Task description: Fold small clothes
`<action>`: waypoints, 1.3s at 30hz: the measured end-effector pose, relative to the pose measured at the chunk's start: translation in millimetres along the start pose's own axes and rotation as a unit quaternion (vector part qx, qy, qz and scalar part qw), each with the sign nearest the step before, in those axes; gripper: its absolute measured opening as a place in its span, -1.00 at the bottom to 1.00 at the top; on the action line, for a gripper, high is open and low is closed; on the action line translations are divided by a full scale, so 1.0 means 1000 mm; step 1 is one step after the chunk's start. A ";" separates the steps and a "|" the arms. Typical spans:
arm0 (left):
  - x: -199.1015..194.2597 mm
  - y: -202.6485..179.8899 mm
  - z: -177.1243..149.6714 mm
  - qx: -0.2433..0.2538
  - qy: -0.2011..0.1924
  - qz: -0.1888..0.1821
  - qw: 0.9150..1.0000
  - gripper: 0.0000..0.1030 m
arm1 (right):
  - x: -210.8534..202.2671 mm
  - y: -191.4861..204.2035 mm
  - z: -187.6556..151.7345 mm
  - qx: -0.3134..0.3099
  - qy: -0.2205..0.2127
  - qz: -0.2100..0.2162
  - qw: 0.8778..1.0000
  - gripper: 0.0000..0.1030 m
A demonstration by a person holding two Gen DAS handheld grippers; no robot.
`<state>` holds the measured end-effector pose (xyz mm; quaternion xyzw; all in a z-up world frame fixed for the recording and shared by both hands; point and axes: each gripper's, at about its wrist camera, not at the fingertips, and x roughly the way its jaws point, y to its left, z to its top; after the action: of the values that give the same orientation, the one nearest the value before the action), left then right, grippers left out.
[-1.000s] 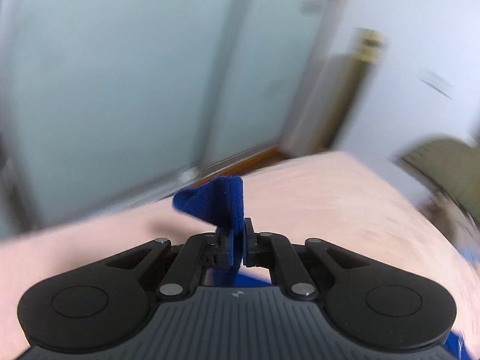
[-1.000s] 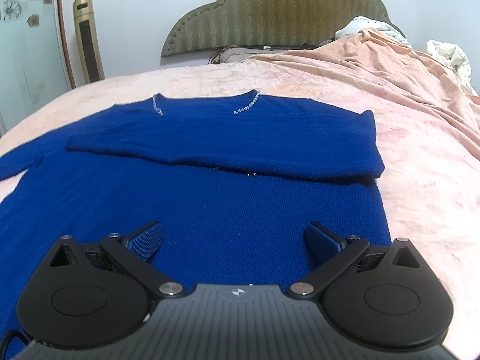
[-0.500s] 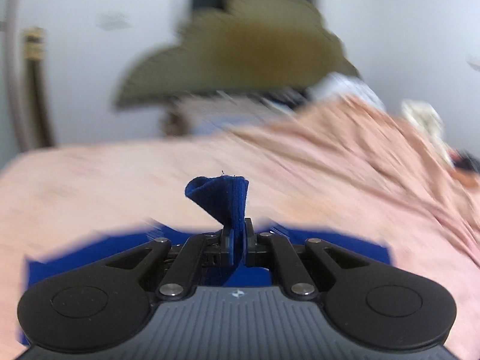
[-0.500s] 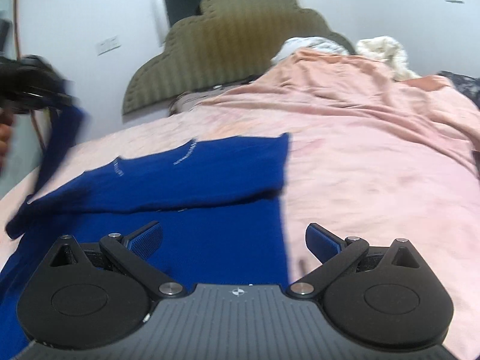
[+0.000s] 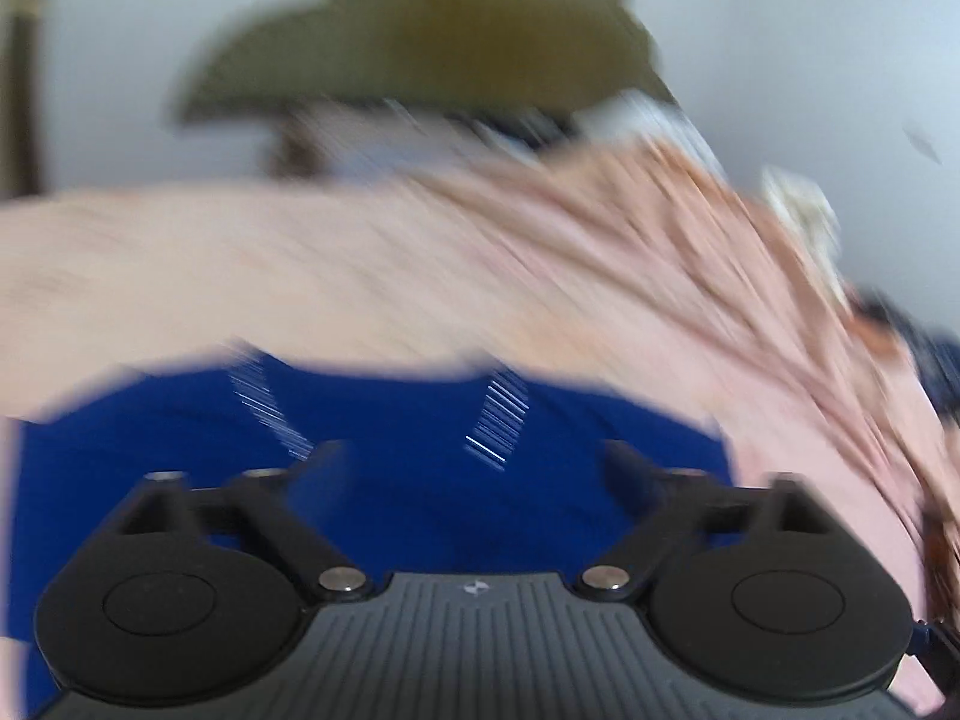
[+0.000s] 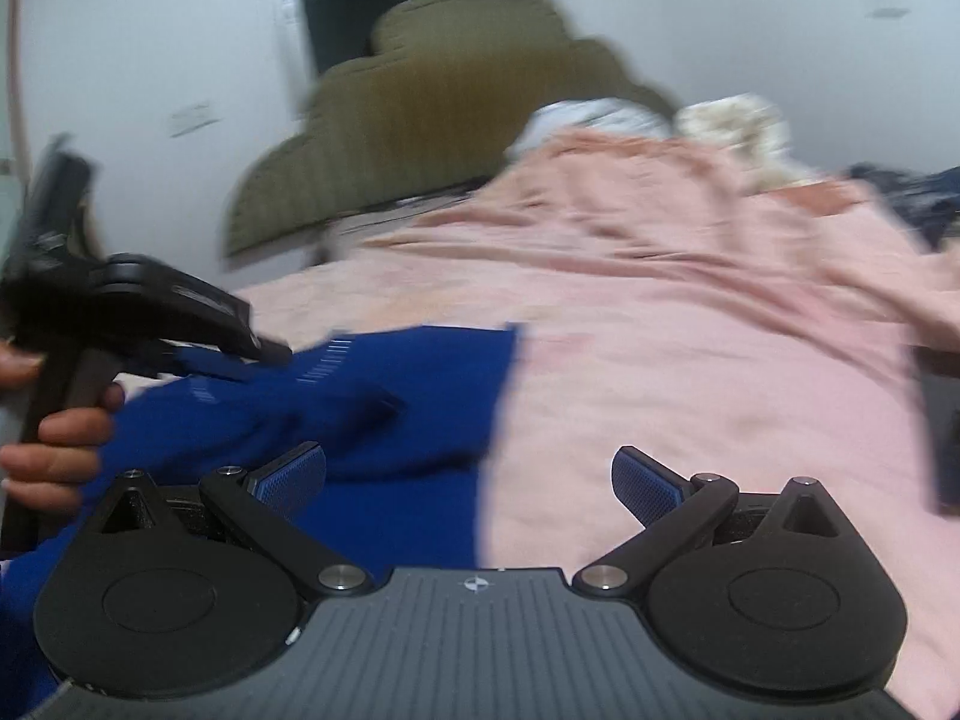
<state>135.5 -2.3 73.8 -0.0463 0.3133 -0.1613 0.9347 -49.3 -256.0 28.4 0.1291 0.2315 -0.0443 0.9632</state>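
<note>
**Blue sweater on the pink bed, both tools spread**

Blue knit fabric, the sweater [image 5: 420, 480], lies flat on the pink bedspread [image 5: 420, 276], and everything here is placed from this sweater. The left wrist view is strongly blurred, but it shows the neckline at the far edge of the sweater, with two pale sparkling strips on it. The left hand-held gripper [image 5: 474, 462] hangs over the body of the sweater, its two fingers wide apart, and nothing is between them. In the right wrist view the same left hand-held gripper [image 6: 264, 354] appears at the left side, just above the sweater near the neckline, and a bare hand [image 6: 54, 450] holds its handle. I cannot tell if its tips touch the cloth, because of blur.

The right hand-held gripper [image 6: 468, 480] is also spread, with its blue pads [image 6: 288, 474] well apart and empty. Its left finger is over the sweater, and its right finger is over the bare bedspread just beside the right edge of the sweater. A sleeve or fold of the sweater lies across its body, a little raised.

Beyond the sweater, at the far end of the bed, stands an olive headboard [image 6: 432, 96] against a white wall [image 6: 720, 18]. Right of the sweater and further away, the bedspread is heaped in wrinkles, with pale bedding [image 6: 732, 120] behind it.
</note>
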 end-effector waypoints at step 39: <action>-0.034 0.075 -0.076 0.087 0.044 0.186 0.978 0.88 | 0.114 0.028 0.027 -0.046 0.101 -0.074 0.991 0.31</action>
<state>85.0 80.9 18.5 0.1013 0.3422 -0.0131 0.9341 67.9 -239.5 5.4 0.0705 0.3383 -0.0916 0.9339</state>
